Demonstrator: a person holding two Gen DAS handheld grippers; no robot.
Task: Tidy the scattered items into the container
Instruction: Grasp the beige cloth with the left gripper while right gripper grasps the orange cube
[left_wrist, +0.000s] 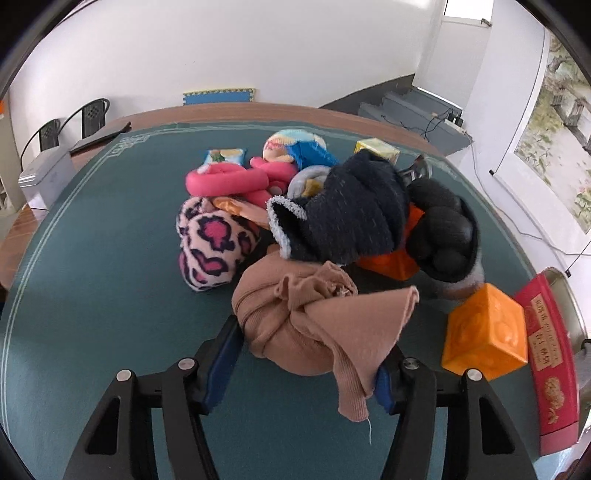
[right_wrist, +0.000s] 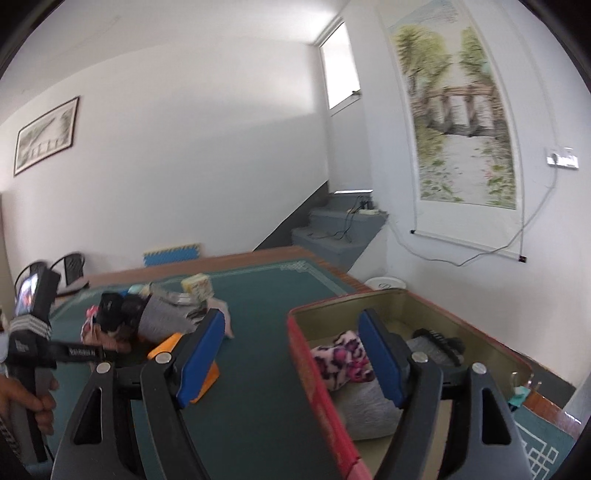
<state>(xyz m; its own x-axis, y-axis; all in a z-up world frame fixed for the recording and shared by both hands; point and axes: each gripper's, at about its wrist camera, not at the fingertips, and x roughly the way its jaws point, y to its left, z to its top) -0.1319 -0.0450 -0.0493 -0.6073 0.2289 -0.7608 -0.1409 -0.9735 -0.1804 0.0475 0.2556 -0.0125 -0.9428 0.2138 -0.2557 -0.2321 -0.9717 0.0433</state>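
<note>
While the left claw (left_wrist: 306, 354) straddles it: the tan knotted cloth bundle (left_wrist: 295, 321) sits between the spread jaws at the near edge of the pile, not yet pinched as far as I can tell.
Handling: soft, light and squashy by the look of it; I'd judge the round knotted body the spot to grip, since the loose flap (left_wrist: 354, 373) hanging near would likely slip out.
Right claw (right_wrist: 291, 354): jaws wide apart, nothing in them, hovering over the near wall of the red tin container (right_wrist: 317, 387).
Container: at the right end of the desk (left_wrist: 92, 295), already holding one pink leopard-print sock (right_wrist: 343, 358), one grey cloth (right_wrist: 365, 402) and one dark item at the far side, too unclear to name.
Pile count, centre of the desk: one tan bundle, one pink leopard-print bundle (left_wrist: 210, 243), one dark navy sock (left_wrist: 347, 210), one black bundle (left_wrist: 443, 236), one pink foam twist (left_wrist: 229, 181), two orange blocks (left_wrist: 484, 332), one partly buried.
Far side: several colourful small things, too tangled to count.
Blocks: stiff and smooth, likely slippery; take them across flat faces.
</note>
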